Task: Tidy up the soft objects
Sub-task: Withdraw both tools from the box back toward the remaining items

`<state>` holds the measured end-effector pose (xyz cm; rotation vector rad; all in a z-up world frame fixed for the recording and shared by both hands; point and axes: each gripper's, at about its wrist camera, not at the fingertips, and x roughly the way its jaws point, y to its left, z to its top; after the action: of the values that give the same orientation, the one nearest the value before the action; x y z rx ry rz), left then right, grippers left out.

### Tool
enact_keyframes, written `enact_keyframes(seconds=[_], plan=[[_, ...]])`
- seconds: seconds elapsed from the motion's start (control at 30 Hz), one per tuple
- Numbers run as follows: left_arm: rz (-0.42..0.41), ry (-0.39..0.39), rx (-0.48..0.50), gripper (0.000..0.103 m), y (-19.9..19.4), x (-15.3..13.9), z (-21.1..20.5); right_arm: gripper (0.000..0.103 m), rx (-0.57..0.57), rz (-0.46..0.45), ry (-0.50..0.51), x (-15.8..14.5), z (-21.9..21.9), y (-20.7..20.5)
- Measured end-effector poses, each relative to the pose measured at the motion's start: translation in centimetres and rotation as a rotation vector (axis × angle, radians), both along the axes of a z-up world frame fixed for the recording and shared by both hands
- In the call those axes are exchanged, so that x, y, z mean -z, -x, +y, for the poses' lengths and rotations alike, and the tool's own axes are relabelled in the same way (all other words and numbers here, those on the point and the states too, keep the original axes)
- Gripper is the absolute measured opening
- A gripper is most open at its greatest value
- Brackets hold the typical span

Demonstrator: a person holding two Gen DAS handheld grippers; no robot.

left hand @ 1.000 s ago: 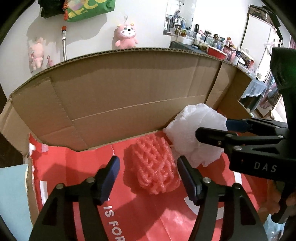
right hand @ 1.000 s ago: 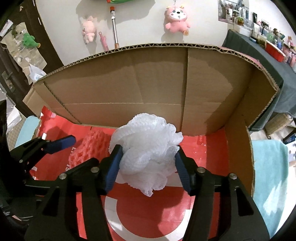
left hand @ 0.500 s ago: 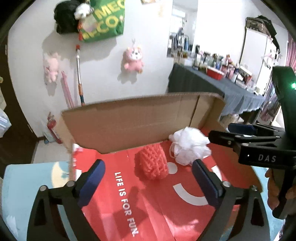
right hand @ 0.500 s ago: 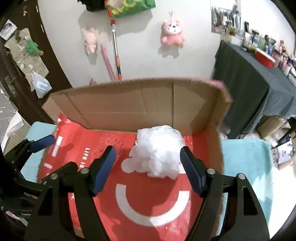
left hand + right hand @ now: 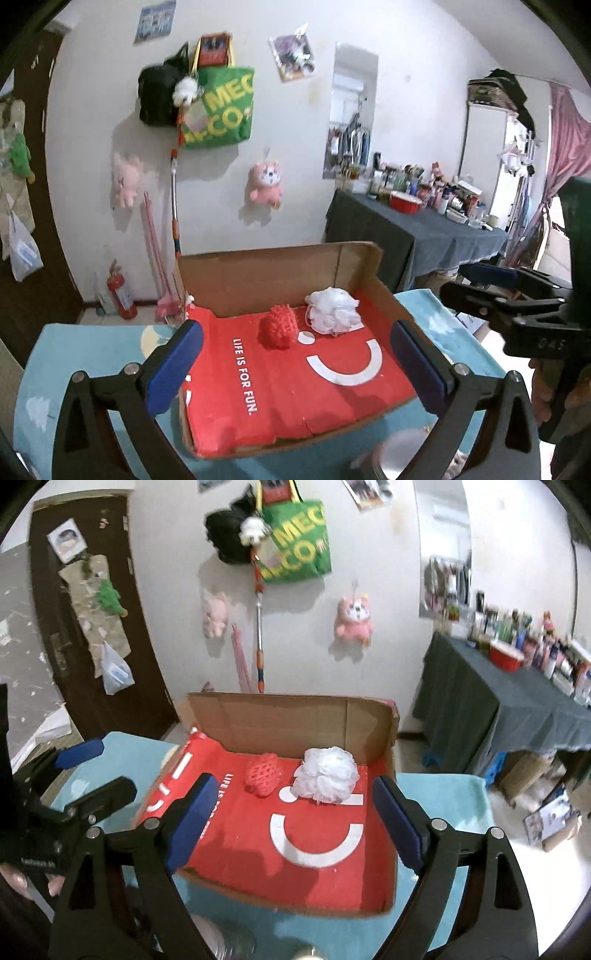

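Both tongs, left [image 5: 295, 363] and right [image 5: 291, 816], are spreading wider, empty. The red foam net ball [image 5: 279, 330] and white mesh bath pouf [image 5: 332, 310] lie side by side in the red-lined cardboard box [image 5: 354, 266].

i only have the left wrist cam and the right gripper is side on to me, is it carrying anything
observer: No. The right wrist view looks straight between the right gripper's fingers: its jaws are opening with nothing between them. The white bath puff lies beyond them on the floor of the cardboard box.
operator: ok and is the puff touching the red net ball, it's hard to tell from here
observer: In the right wrist view a thin strip of the red box floor shows between the red net ball and the puff, so they look just apart, side by side near the back wall.
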<state>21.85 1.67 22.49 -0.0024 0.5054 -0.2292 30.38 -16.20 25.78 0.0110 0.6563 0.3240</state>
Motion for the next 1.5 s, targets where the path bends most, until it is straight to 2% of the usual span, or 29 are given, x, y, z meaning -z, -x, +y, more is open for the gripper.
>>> enact_keyframes(seconds=[0.13, 0.3, 0.53, 0.63, 0.73, 0.93, 1.2, 1.5], plan=[[-0.086, -0.013, 0.006, 0.103, 5.0, -0.3, -0.7, 0.094, -0.012, -0.096, -0.007, -1.1, -0.3, 5.8], [-0.148, 0.017, -0.003, 0.103, 9.9, 0.4, -1.0, 0.095, -0.005, -0.179, -0.015, -1.1, -0.9, 11.9], [-0.222, 0.047, -0.041, 0.103, 16.3, 2.2, -1.7, 0.098, 0.049, -0.293, 0.011, 0.8, -1.8, 19.7], [-0.229, 0.074, -0.04, 0.103, 18.3, 3.3, -1.8, 0.098, 0.061, -0.313, 0.021, 2.1, -1.8, 22.2], [-0.237, 0.063, -0.06, 0.103, 19.7, 4.7, -2.2, 0.098, 0.084, -0.32, 0.021, 3.6, -1.9, 24.2], [-0.175, 0.064, -0.071, 0.103, 21.2, 8.9, -2.9, 0.098, 0.123, -0.303, 0.027, 7.1, -1.9, 26.3], [-0.095, 0.038, -0.104, 0.103, 20.8, 13.2, -3.3, 0.098, 0.158, -0.239, 0.068, 12.2, -1.2, 27.3], [0.063, 0.033, -0.115, 0.103, 19.4, 17.6, -2.8, 0.098, 0.169, -0.108, 0.064, 17.5, -1.8, 26.8]])
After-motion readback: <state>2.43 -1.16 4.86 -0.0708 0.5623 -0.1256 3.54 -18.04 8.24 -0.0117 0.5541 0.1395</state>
